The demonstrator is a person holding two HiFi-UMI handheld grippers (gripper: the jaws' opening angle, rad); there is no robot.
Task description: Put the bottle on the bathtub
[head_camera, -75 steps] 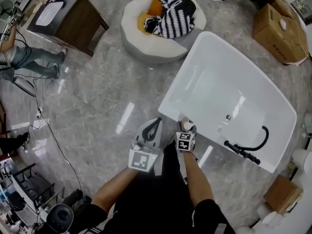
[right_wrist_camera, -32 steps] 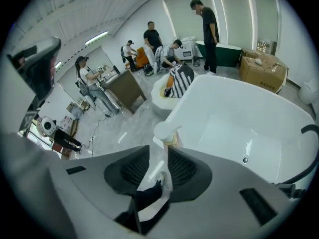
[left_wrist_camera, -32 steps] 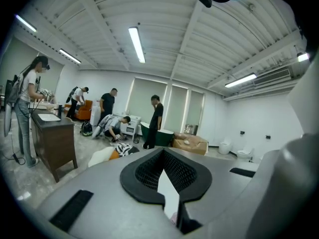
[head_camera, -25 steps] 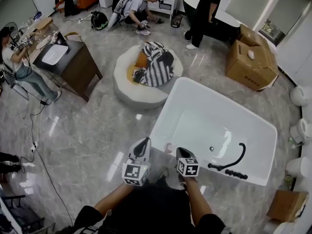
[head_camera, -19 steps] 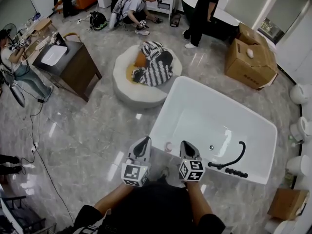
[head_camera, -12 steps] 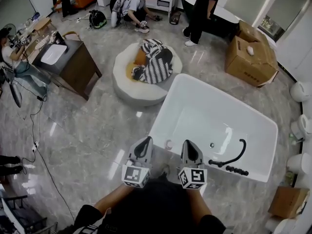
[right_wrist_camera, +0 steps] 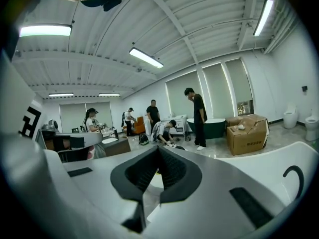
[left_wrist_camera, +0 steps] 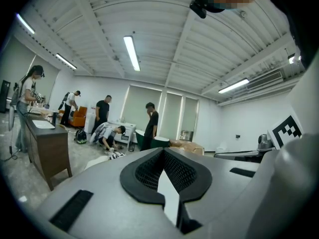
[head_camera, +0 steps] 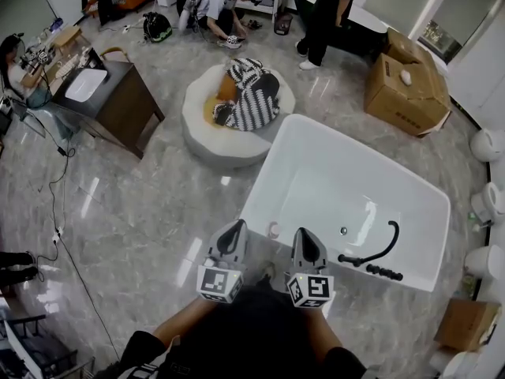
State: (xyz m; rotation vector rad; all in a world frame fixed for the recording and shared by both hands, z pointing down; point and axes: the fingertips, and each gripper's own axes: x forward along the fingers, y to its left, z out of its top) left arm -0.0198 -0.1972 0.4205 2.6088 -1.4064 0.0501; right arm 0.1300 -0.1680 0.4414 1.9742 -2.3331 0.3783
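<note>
Presently on record, two items of tongs and their surroundings.

Left gripper [left_wrist_camera: 162, 156]: jaws drawn together, black pads meeting at the tip, nothing between them. It points out across the room.

Right gripper [right_wrist_camera: 158, 153]: the same, jaws closed on themselves and empty, with the white tub rim passing at the lower right of its view.

In the head view both sit side by side at lower centre, tips just short of the tub's near edge and touching nothing.

Bottle [head_camera: 274, 230]: one small pale piece, upright on the near rim of the bathtub [head_camera: 267, 168], between the two gripper tips and apart from both. The task reads as done.

Handling, judged: light and rigid, probably plastic, though it is too small here to say. The smooth wall is likely slippery, and it would tip easily on the narrow, glossy rim. Best taken across the body below the cap, with the jaws opened just wider than the bottle.

Further out:
- Black faucet [head_camera: 371, 255] on the tub's lower right rim.
- Round cushion [head_camera: 207, 144] with a striped cloth, upper centre.
- Dark desk [head_camera: 118, 105], upper left.
- Cardboard box [head_camera: 406, 93], upper right.
- Several people along the top edge.
</note>
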